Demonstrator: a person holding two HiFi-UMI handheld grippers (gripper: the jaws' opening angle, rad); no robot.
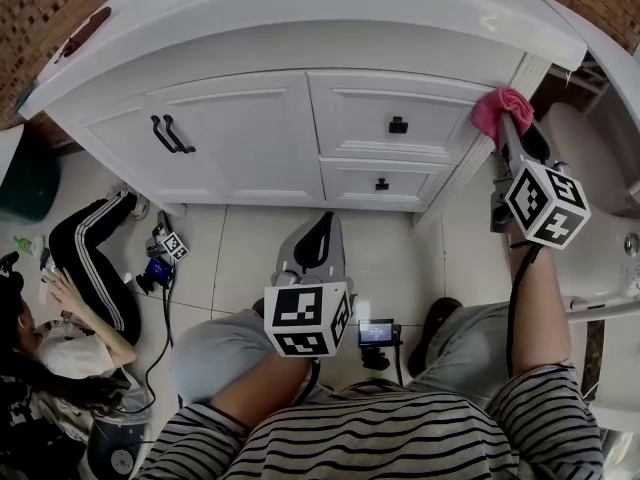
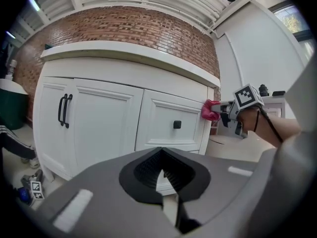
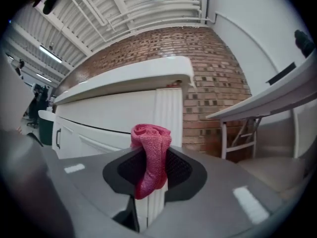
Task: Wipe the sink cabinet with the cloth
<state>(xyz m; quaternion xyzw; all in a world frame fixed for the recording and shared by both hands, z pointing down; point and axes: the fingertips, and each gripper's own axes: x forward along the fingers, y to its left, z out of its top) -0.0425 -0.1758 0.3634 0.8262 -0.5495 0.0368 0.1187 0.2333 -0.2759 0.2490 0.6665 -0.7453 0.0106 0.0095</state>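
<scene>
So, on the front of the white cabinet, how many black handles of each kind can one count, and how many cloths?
Bar handles: 2
Square knobs: 2
Pink cloth: 1
Total: 5

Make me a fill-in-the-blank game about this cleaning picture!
1. The right hand-held gripper is shut on a ____ cloth.
2. The left hand-held gripper is shut and holds ____.
3. The handles on the cabinet are ____.
4. The wall behind the cabinet is made of ____.
Missing words: pink; nothing; black; brick.
</scene>
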